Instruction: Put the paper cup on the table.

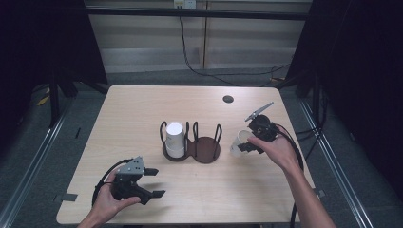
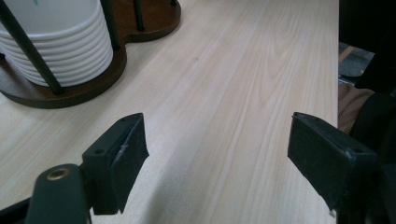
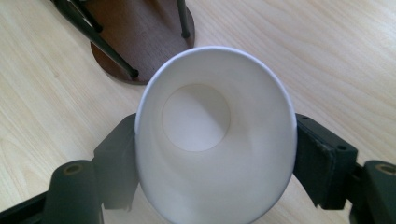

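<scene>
From the high view I see my right gripper [image 1: 245, 143] clamping a white paper cup [image 1: 237, 143] just right of the cup holder [image 1: 192, 148]; my left gripper [image 1: 153, 183] rests wide open, holding nothing. Its own view: bare table [image 2: 243, 93] between the jaws. Right gripper view: the cup [image 3: 215, 135] is squeezed oval.

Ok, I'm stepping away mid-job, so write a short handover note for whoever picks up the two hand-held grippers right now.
Right hand-held gripper: shut on a white paper cup, squeezed oval, held beside the cup holder.
Left hand-held gripper: open, empty, low over the table near the front edge.
Holder: left ring holds a stack of cups; right ring is empty.
Done: one cup picked up.
Left: probably setting it into the holder.
</scene>
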The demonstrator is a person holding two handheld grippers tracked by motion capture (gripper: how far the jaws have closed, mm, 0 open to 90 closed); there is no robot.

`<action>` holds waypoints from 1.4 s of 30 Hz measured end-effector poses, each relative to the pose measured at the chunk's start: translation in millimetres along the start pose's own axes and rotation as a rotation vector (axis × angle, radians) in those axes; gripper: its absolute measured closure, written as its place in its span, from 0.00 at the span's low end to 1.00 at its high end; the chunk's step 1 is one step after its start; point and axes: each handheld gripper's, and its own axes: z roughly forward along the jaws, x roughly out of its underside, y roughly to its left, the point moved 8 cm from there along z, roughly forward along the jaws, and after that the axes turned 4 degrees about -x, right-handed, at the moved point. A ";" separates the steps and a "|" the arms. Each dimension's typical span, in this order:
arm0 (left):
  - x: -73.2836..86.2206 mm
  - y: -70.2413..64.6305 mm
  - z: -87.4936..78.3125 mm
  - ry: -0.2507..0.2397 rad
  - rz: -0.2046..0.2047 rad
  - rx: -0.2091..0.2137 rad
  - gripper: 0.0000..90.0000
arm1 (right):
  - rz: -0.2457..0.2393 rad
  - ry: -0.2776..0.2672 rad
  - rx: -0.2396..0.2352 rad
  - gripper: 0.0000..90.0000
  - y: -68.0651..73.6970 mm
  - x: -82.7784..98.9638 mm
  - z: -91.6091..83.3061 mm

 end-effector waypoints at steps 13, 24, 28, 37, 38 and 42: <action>0.6 -3.3 2.4 0.008 0.014 0.008 0.23 | 0.011 0.084 0.035 0.28 -8.3 -1.7 8.1; 1.1 -3.3 2.6 0.017 0.022 0.004 0.23 | 0.009 0.140 0.071 0.28 -19.8 -0.8 14.0; -1.9 -1.1 -1.0 -0.010 0.014 -0.009 0.24 | 0.011 0.164 0.085 0.28 -23.2 1.1 18.3; 0.6 -1.9 1.5 0.009 0.016 -0.012 0.24 | -0.001 0.198 0.130 0.27 -28.8 3.6 23.9; 1.0 -1.1 0.9 0.014 0.021 -0.015 0.24 | -0.002 0.198 0.129 0.27 -29.2 4.2 25.5; -1.5 0.2 -0.7 -0.011 0.003 -0.024 0.24 | -0.001 0.181 0.124 0.26 -27.6 4.1 30.0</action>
